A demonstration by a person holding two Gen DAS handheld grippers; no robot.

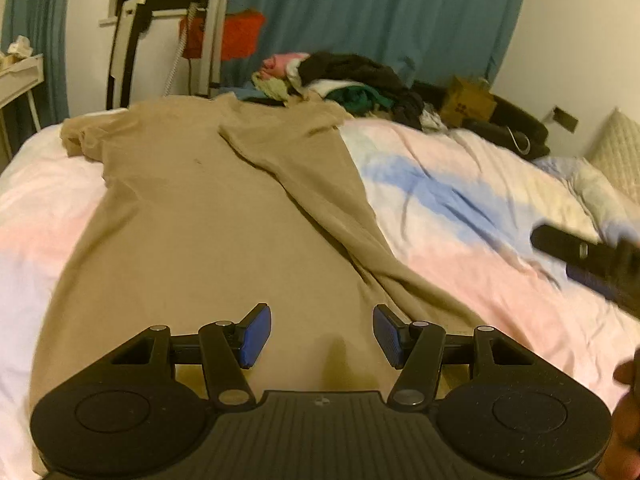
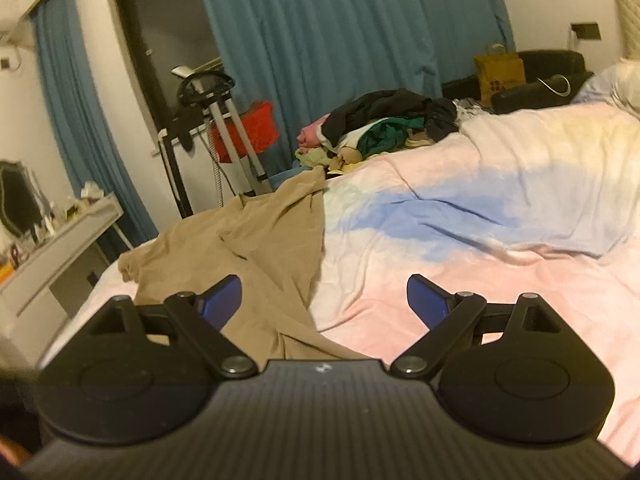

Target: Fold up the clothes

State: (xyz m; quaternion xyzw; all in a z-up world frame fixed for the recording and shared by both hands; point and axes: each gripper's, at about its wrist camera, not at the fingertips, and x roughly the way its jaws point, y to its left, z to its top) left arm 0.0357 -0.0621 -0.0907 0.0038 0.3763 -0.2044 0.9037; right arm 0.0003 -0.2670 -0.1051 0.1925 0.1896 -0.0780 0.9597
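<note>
A tan T-shirt (image 1: 192,216) lies spread on the bed, its right side folded inward over the body along a diagonal crease. My left gripper (image 1: 322,334) is open and empty just above the shirt's near hem. My right gripper (image 2: 324,304) is open and empty above the bed, over the shirt's right edge (image 2: 276,256). The right gripper also shows blurred at the right edge of the left wrist view (image 1: 592,260).
The pastel pink, blue and white bedspread (image 1: 460,208) covers the bed. A pile of mixed clothes (image 1: 348,80) sits at the far edge. A paper bag (image 2: 500,74) and black bags lie beyond it. A clothes rack with red cloth (image 2: 244,132) and a white side table (image 2: 60,240) stand at left.
</note>
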